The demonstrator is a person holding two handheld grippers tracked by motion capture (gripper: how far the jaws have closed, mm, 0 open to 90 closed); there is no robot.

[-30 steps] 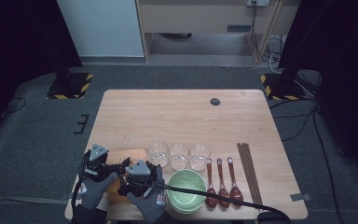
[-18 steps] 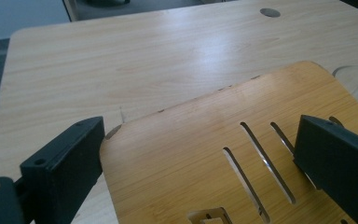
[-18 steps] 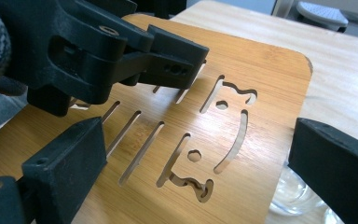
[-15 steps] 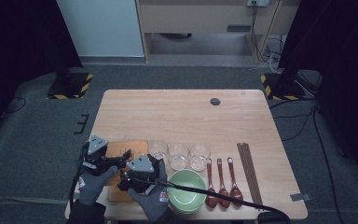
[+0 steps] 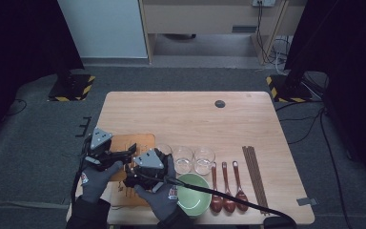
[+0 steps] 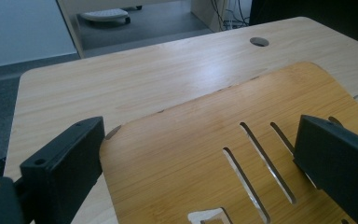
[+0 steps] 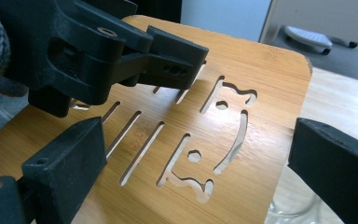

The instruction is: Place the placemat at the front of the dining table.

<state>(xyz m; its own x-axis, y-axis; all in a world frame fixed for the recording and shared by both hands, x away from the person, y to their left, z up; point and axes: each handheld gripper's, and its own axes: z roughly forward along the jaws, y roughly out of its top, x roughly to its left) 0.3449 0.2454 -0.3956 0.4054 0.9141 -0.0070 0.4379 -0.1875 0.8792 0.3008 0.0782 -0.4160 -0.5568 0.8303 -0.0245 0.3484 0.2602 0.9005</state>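
Left gripper view: my left gripper [image 6: 200, 163] stands open over the board [image 6: 223, 154], low in the frame, one jaw at each side of it. The right gripper [image 7: 200, 168] is open too, above the cut-out slots. In the high view the board [image 5: 138, 143] lies lower left on the table [image 5: 186, 114]. I judge it thin, stiff, light and smooth; an edge is best to grip. Both hands are low, close together.

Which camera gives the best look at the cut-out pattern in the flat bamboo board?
The right gripper view: the flat bamboo board lies close, its slots and curved cut-outs plain. The left gripper view shows its rounded corner and three slots. In the high view it is small, mostly hidden under both hands.
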